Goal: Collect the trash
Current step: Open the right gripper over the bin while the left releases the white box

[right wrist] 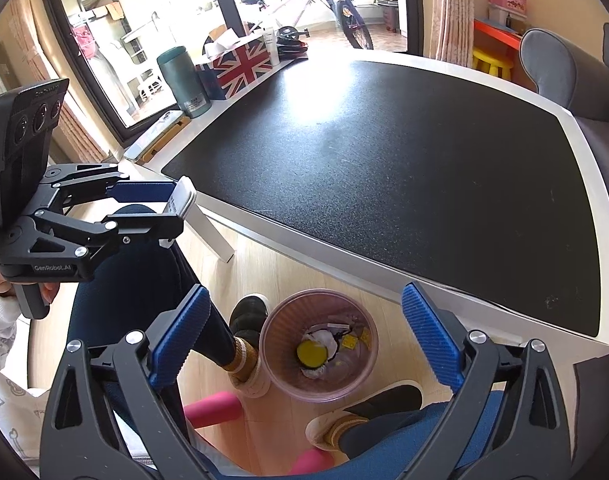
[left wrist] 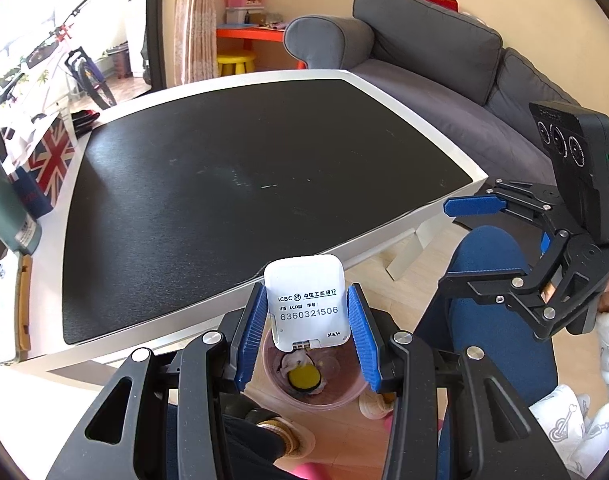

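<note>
One white card device (left wrist: 306,307) was clamped between the two blue pads of the left hand-held gripper (left wrist: 307,330), directly above one pink trash bin (right wrist: 319,390) on the floor beside the counter (right wrist: 384,160); the right hand-held gripper (right wrist: 304,344) stood apart, holding nothing, above the same bin; one yellow disc (right wrist: 312,353) lay inside.

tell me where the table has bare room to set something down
The black mat is bare from the sofa-side white rim to the near edge. It is crowded only along the window side: teal tumbler, flag tissue box, flat case.
</note>
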The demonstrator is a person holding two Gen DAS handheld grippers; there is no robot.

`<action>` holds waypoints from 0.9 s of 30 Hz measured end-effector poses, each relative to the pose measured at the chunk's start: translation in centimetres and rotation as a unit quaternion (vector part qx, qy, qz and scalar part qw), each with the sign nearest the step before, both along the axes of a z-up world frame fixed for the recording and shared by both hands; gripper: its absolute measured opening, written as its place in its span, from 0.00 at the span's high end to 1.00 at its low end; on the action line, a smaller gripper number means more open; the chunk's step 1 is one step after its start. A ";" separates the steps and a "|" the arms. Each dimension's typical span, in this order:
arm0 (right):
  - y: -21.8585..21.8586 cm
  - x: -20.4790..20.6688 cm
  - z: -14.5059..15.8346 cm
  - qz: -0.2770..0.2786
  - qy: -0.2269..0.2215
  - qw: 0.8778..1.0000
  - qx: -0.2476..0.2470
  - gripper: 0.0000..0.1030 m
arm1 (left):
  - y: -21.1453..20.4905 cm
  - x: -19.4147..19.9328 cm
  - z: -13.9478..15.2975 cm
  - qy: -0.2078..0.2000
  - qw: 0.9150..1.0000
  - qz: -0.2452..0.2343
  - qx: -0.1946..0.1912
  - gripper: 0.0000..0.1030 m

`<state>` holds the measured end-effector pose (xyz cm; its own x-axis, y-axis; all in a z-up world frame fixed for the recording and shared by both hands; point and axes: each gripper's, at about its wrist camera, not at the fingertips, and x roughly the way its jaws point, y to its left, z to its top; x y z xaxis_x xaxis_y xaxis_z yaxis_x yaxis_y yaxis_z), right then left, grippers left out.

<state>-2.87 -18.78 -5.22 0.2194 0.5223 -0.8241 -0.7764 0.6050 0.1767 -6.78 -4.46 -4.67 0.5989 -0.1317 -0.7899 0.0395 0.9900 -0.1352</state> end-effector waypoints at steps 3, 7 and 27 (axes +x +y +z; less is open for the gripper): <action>-0.2 0.1 -0.1 -0.006 0.000 1.000 -0.004 0.07 | -0.5 0.0 -0.3 0.004 1.000 -0.010 -0.003 0.60; -0.6 0.5 0.1 -0.016 -0.003 1.000 -0.009 0.07 | -1.2 0.2 -1.0 0.013 1.000 -0.025 -0.005 0.60; -2.3 1.6 1.5 -0.043 -0.011 0.999 0.004 0.07 | -2.2 1.5 -2.1 0.031 0.998 -0.054 -0.014 0.36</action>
